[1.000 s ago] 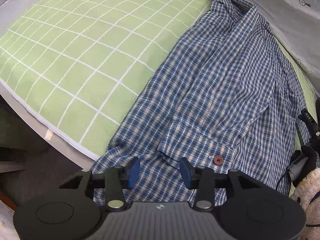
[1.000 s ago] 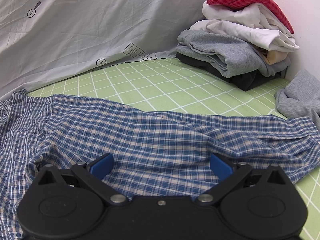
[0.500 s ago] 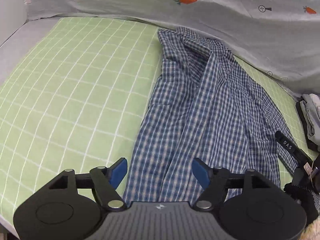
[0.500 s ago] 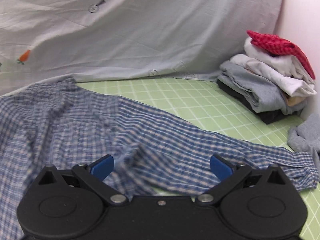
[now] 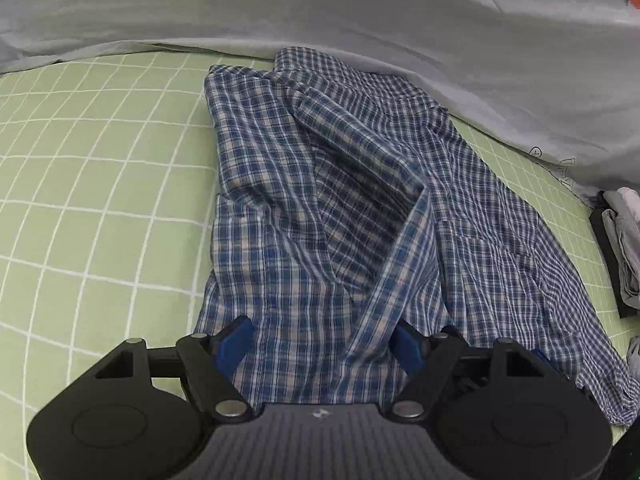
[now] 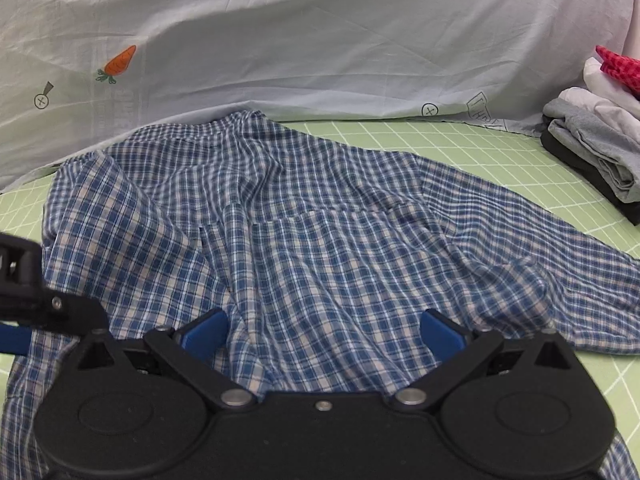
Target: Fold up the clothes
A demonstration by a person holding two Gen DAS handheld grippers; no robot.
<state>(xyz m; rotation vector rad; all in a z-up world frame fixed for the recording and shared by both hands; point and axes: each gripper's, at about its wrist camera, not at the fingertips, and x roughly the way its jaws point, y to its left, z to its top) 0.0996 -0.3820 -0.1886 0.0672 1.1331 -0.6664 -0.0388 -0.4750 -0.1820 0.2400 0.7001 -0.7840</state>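
Observation:
A blue and white plaid shirt [image 5: 328,216] lies rumpled and spread on the green checked bed cover [image 5: 92,184], its collar end toward the grey sheet at the back. My left gripper [image 5: 322,342] hangs open over the shirt's near edge, nothing between its blue pads. The same shirt [image 6: 320,232] fills the right wrist view, one sleeve trailing off to the right. My right gripper [image 6: 324,330] is open above the near hem, its jaws wide apart. Part of the left gripper's body [image 6: 36,288] shows at the left edge of that view.
A grey sheet [image 6: 320,40] printed with carrots rises behind the bed. A stack of folded clothes [image 6: 596,144], grey, white and red, stands at the back right, also seen as the folded pile [image 5: 620,248]. Bare green cover [image 5: 80,160] stretches left of the shirt.
Both grippers have swung round to face the back sheet and moved toward the shirt's near edge. The left gripper's jaws widened from one second ago. The shirt now lies more centred in both views.

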